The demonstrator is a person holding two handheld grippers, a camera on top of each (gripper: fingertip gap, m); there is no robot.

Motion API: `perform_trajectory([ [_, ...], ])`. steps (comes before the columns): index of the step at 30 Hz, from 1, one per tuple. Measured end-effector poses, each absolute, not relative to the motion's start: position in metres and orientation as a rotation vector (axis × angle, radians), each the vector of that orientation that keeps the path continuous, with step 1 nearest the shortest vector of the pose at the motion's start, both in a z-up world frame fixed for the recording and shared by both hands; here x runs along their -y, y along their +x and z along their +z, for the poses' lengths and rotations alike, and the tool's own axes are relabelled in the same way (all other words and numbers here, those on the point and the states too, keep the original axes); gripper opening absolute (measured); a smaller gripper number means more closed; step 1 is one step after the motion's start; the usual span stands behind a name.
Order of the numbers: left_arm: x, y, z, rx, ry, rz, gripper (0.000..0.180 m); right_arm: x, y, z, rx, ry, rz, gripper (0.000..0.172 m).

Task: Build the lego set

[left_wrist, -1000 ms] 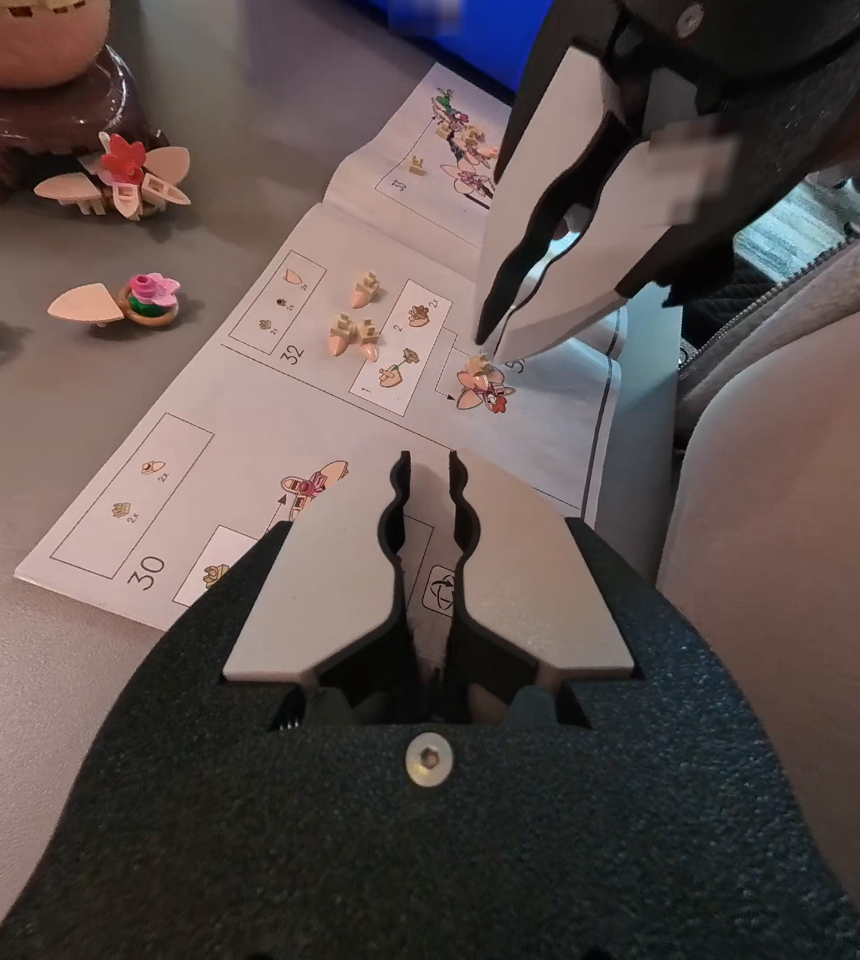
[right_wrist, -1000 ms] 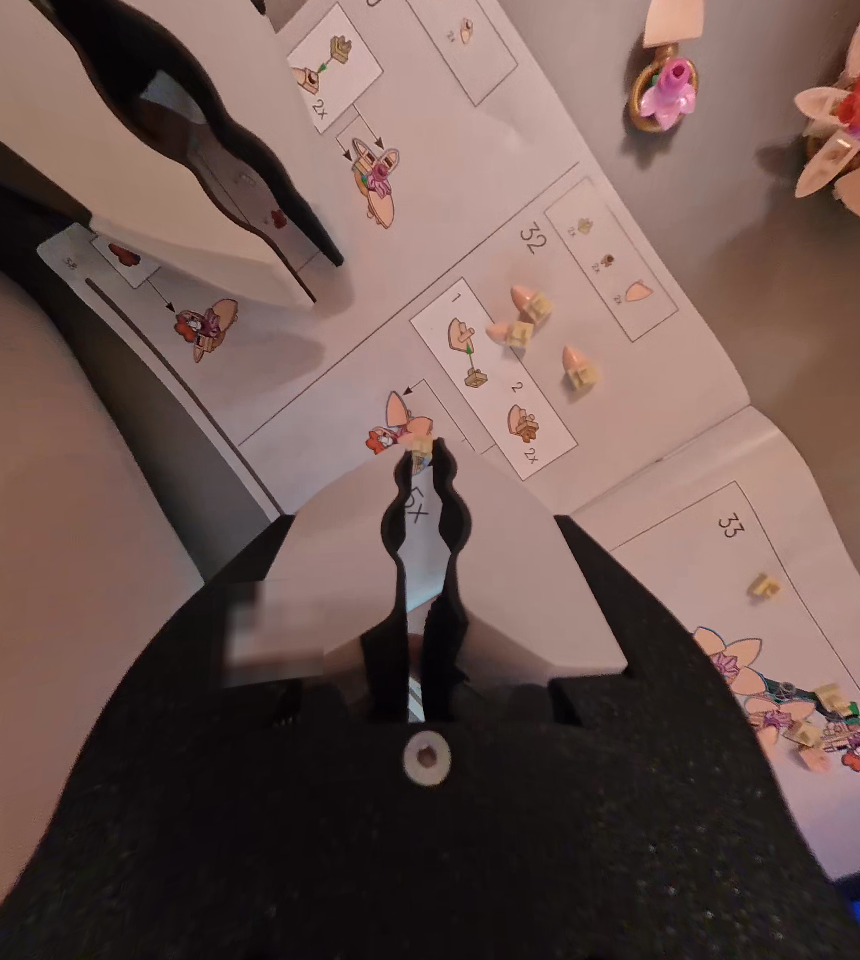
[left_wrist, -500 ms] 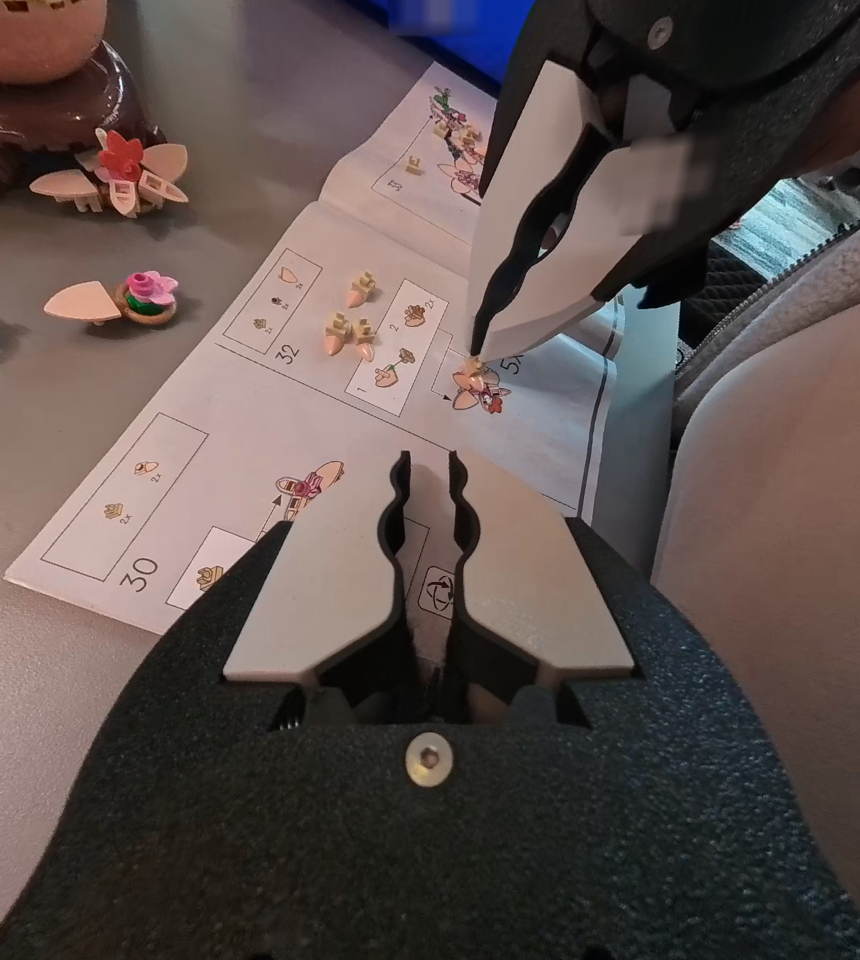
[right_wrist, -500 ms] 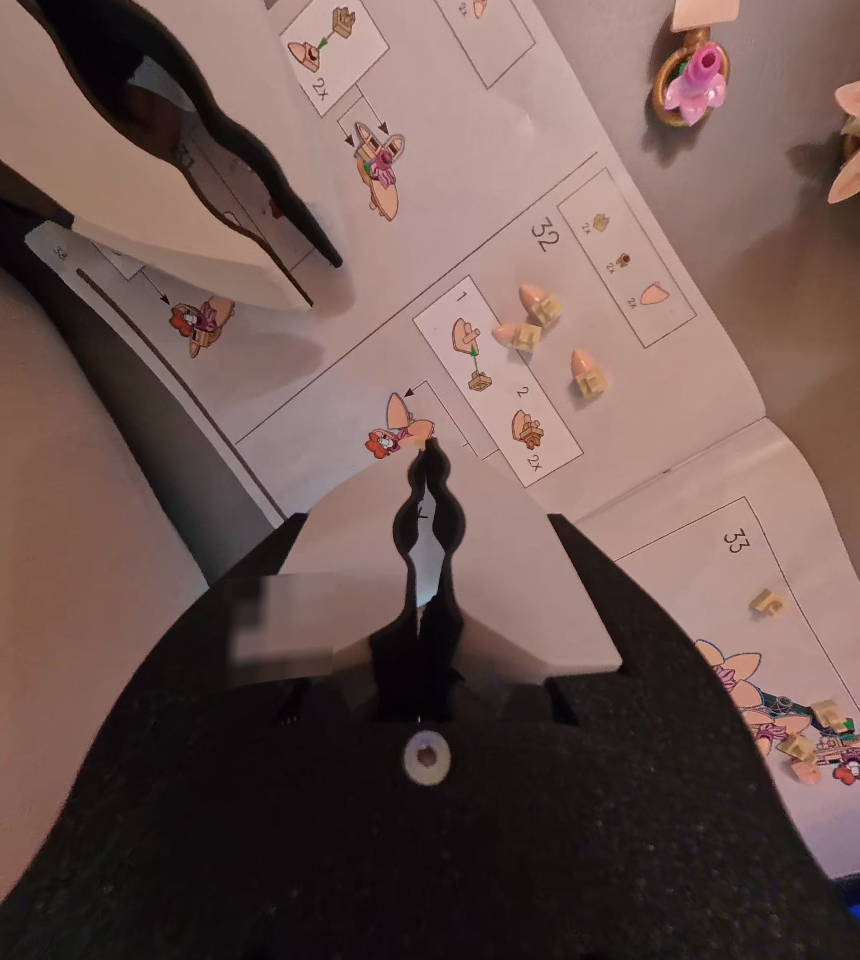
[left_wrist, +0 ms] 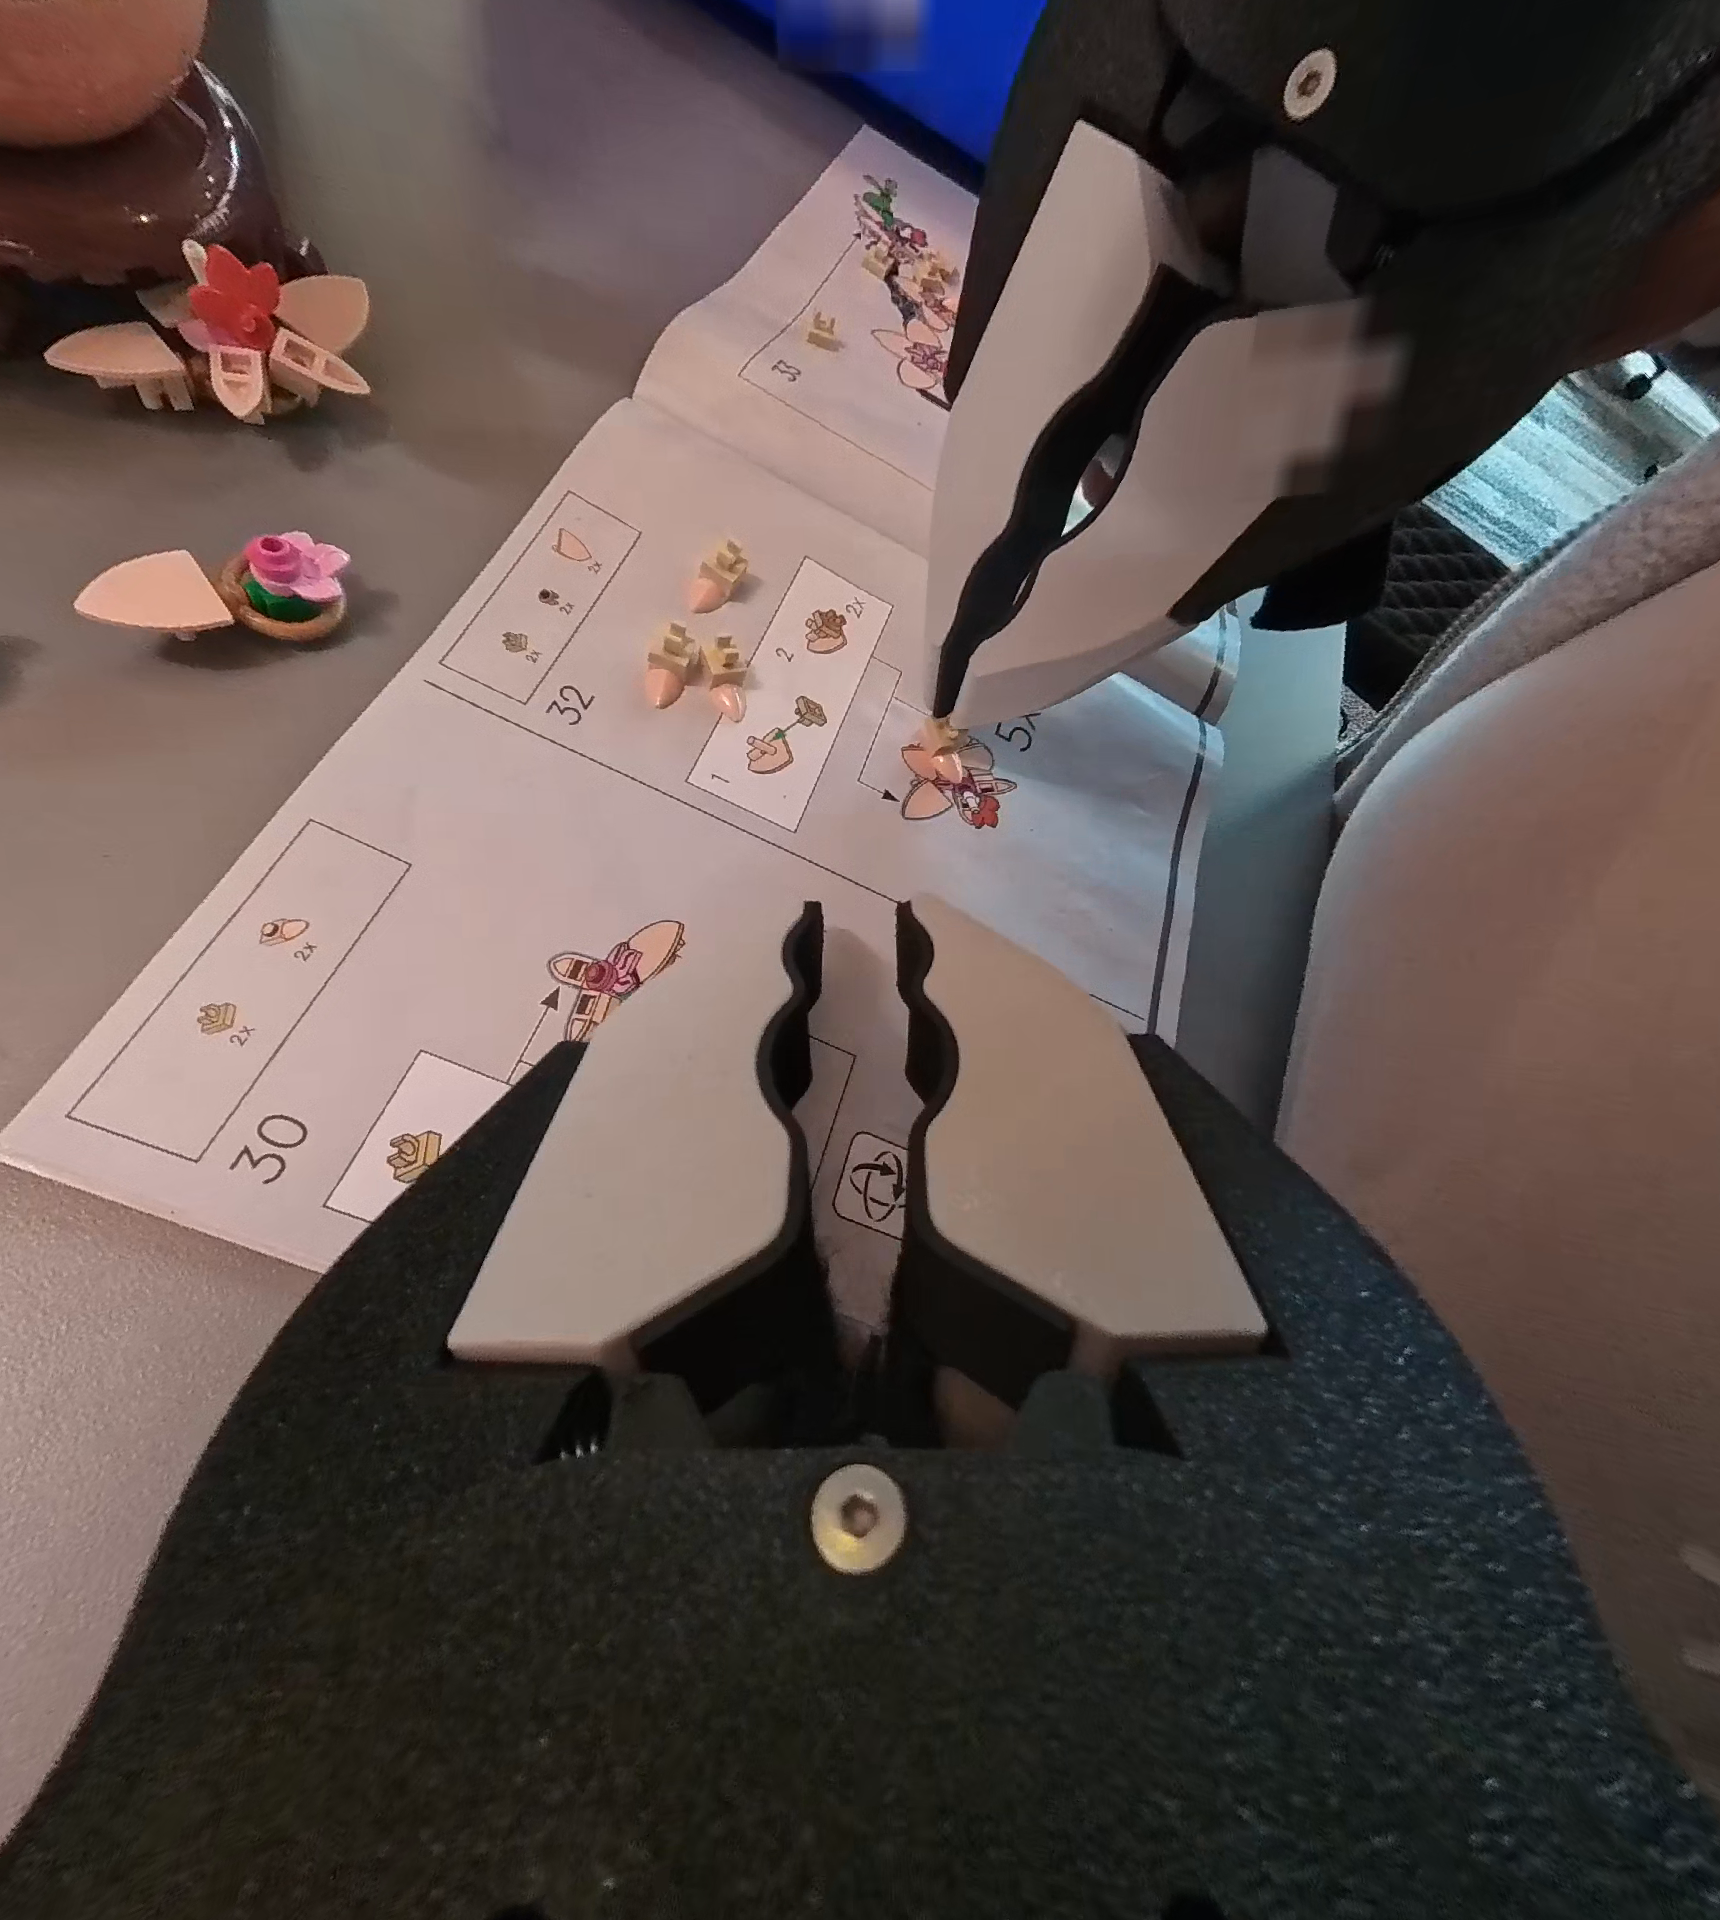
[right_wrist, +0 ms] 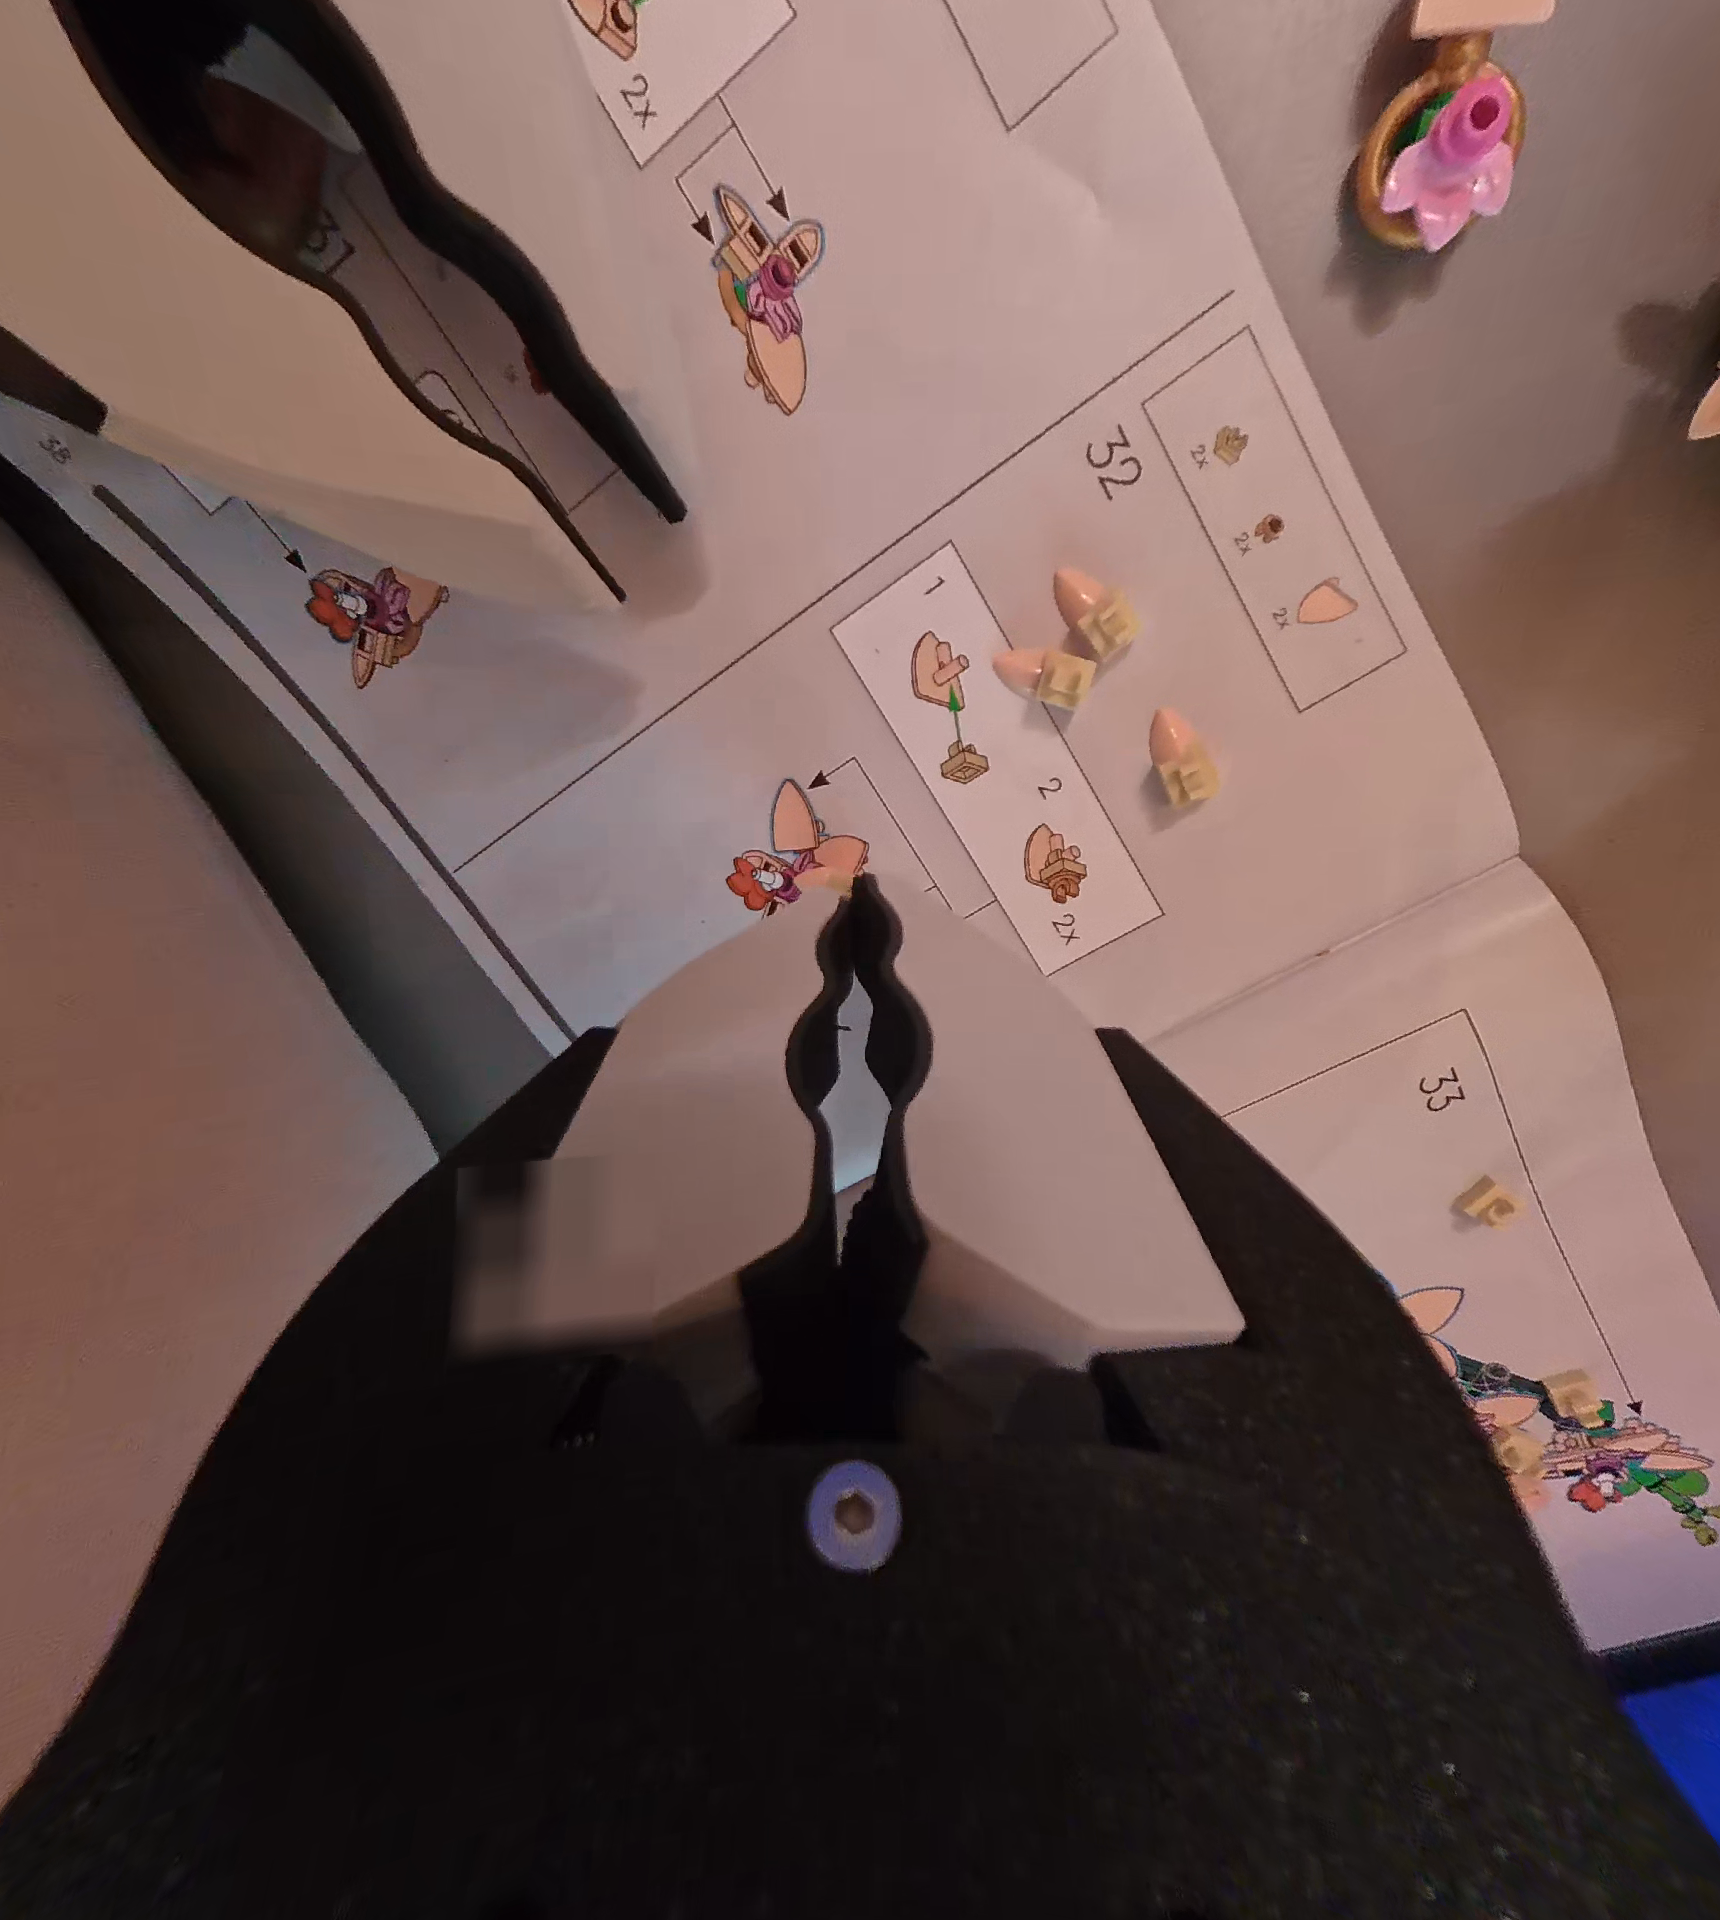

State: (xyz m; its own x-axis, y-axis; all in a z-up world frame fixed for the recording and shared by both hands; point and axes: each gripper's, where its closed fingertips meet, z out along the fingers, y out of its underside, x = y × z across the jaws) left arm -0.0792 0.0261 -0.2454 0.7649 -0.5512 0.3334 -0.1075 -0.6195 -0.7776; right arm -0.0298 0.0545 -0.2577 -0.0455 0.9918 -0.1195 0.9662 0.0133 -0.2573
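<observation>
An open instruction booklet [left_wrist: 523,883] lies on the grey table [left_wrist: 108,1351]. My left gripper [left_wrist: 858,914] is open and empty and hovers over the booklet's near page. It also shows in the right wrist view [right_wrist: 648,551]. My right gripper [right_wrist: 861,894] is shut, and it also shows in the left wrist view [left_wrist: 944,707]. Its tips touch the tan end of a small peach petal piece [left_wrist: 942,750] that lies on the page. That piece pokes out just left of the tips [right_wrist: 825,881]. Three more petal pieces [left_wrist: 695,644] lie close by on the page [right_wrist: 1095,644].
A red-and-peach flower assembly [left_wrist: 232,322] leans on a brown base [left_wrist: 56,208] at the far left. A pink flower in a gold ring [left_wrist: 290,587] lies nearer. A loose tan clip [right_wrist: 1490,1205] sits on the far page. Grey fabric [left_wrist: 1562,1039] lies beyond the table's right edge. Tip to tip, the grippers are about 6 cm apart.
My right gripper came down over the small petal piece and its jaws closed at the piece's tan end. The piece stays on the page. My left gripper has barely moved.
</observation>
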Motion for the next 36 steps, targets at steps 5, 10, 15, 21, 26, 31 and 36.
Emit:
perform_trajectory([
  [5,-0.026,-0.079,-0.246,-0.485,-2.174,-0.735,0.013,-0.056,-0.030,-0.259,2.157,-2.071,0.426,0.000],
  [10,-0.026,-0.079,-0.246,-0.470,-2.180,-0.759,0.013,-0.057,-0.030,-0.259,2.146,-2.053,0.375,0.000],
  [15,-0.027,-0.080,-0.245,-0.459,-2.177,-0.769,0.013,-0.055,-0.035,-0.258,2.106,-2.026,0.475,0.000],
  [21,-0.027,-0.081,-0.244,-0.458,-2.167,-0.745,0.013,-0.058,-0.037,-0.252,1.979,-2.064,0.613,0.000],
  [26,-0.027,-0.081,-0.243,-0.466,-2.158,-0.731,0.013,-0.061,-0.024,-0.249,2.063,-1.972,0.598,0.011],
  [31,-0.026,-0.081,-0.242,-0.465,-2.152,-0.725,0.013,-0.078,-0.021,-0.252,2.190,-1.755,0.448,0.007],
  [36,-0.025,-0.079,-0.245,-0.496,-2.169,-0.686,0.013,-0.082,-0.023,-0.256,2.061,-1.814,0.512,0.007],
])
